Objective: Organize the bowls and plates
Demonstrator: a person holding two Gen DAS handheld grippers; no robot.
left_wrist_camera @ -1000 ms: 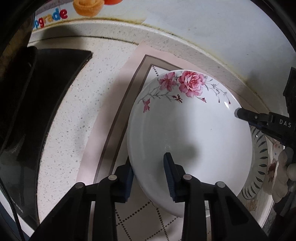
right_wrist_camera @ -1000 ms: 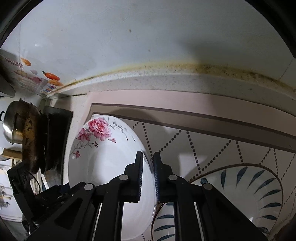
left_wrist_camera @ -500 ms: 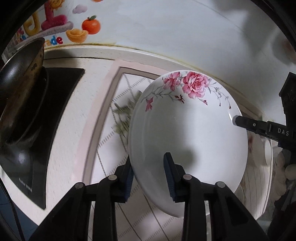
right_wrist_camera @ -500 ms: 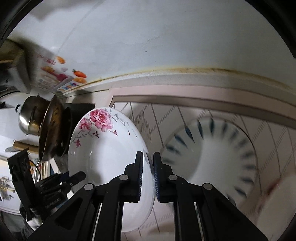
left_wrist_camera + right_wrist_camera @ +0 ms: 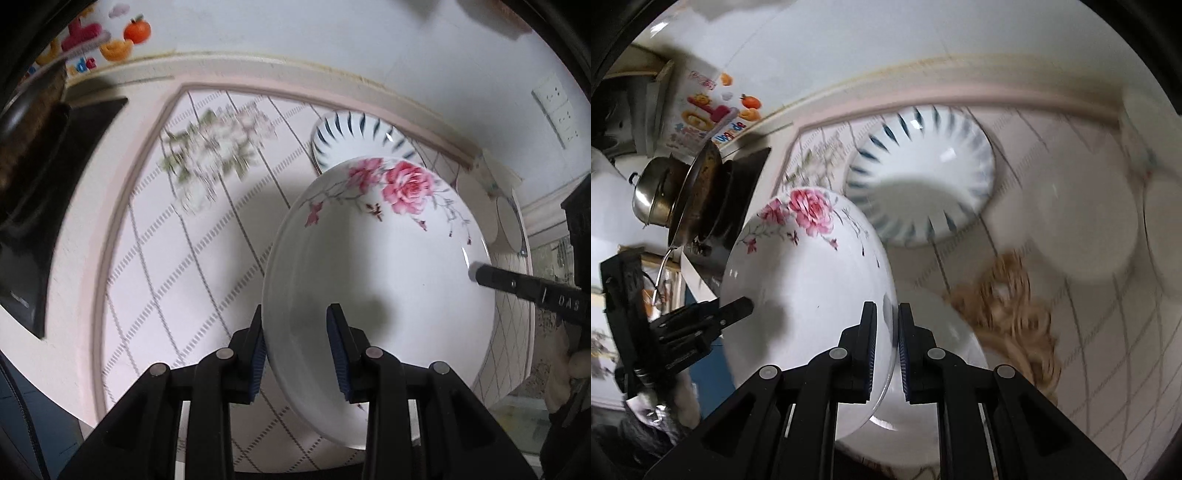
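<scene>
Both tools [image 5: 295,347] [image 5: 887,347] clamp the rose plate [image 5: 380,280] aloft.

Indoor light, moderate, coming from above; I read that off the shadows thrown downward. My left view: soft grey shadow of the rose plate [image 5: 376,258] on the checked mat [image 5: 155,258], and a darker patch inside the plate beside my own fingers. Small glare streak near its right rim. The mat's flower print is smeared by motion blur. Right view blurs harder: white dishes [image 5: 1082,218] at far right are featureless smudges, the tan pattern streaked. The blue-striped bowl [image 5: 923,147] carries a round shadow and two small highlights. Strong fisheye bending; black vignette at the corners.
</scene>
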